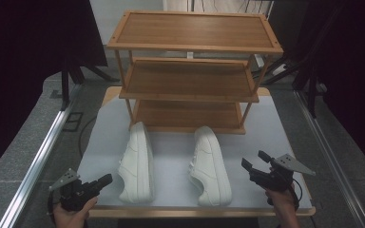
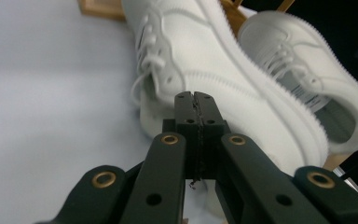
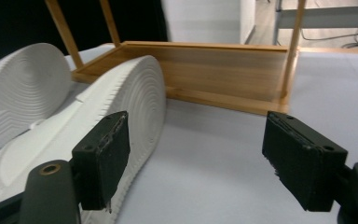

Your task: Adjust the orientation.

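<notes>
I have two white sneakers lying on their sides on the grey worktop [image 1: 171, 147], just in front of the bottom shelf of a three-tier wooden rack [image 1: 192, 71]. The left sneaker [image 1: 137, 164] lies with its toe toward the rack and its heel toward me, and the right sneaker [image 1: 210, 166] lies near it the same way, a strip of bare worktop between them. My left hand-held gripper [image 1: 105, 179] sits at the near left corner of the worktop, pointing at the heel end of the left sneaker; from above I see it just beside the shoe, not touching it. In the left gripper view its jaws are pressed flat together with nothing between them, and the laced upper of the left sneaker [image 2: 200, 60] rises right behind the tips, with the right sneaker [image 2: 307, 70] farther off. My right hand-held gripper [image 1: 255, 159] hovers at the near right, just beside the right sneaker's heel side. In the right gripper view its jaws stand wide apart and empty, the ribbed sole of the right sneaker [image 3: 121, 102] close by the left jaw, and the rack's lowest shelf [image 3: 223, 79] beyond.
</notes>
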Demonstrator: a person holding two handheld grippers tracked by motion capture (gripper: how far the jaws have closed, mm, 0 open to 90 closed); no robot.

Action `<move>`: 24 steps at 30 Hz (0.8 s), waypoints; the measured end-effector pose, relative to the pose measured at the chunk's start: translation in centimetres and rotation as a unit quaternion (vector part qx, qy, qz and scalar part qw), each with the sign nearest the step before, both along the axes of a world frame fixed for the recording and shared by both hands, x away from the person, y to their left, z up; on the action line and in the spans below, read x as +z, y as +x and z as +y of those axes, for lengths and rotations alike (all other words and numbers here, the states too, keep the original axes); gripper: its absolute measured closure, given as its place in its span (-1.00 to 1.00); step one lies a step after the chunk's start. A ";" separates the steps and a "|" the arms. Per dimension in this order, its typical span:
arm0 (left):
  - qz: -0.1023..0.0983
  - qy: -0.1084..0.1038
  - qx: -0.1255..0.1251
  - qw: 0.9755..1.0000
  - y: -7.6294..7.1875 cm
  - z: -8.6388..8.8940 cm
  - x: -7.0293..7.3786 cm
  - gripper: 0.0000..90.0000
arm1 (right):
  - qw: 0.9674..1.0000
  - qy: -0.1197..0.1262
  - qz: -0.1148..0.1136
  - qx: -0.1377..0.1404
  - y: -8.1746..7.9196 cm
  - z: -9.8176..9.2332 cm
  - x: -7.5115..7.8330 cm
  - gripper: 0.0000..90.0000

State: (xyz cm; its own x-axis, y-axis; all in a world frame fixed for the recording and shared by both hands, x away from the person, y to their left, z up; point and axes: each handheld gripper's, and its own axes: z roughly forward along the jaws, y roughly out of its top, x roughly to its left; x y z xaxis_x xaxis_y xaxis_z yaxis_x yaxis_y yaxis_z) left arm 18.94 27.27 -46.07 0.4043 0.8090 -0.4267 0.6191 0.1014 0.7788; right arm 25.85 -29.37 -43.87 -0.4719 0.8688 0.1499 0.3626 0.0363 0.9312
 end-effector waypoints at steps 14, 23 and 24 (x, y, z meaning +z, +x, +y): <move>0.031 -0.005 -0.024 0.999 0.9 -0.9 -1.3 1.00 | 1.000 -0.003 0.008 -0.004 -0.1 0.0 -0.5 -0.48; 0.035 0.003 -0.050 0.998 1.5 -2.0 -1.5 1.00 | 1.000 -0.006 0.012 -0.012 -0.3 -0.3 -0.6 -0.47; 0.034 0.003 -0.049 0.998 1.6 -2.1 -1.5 1.00 | 1.000 -0.007 0.012 -0.012 -0.3 -0.3 -0.6 -0.47</move>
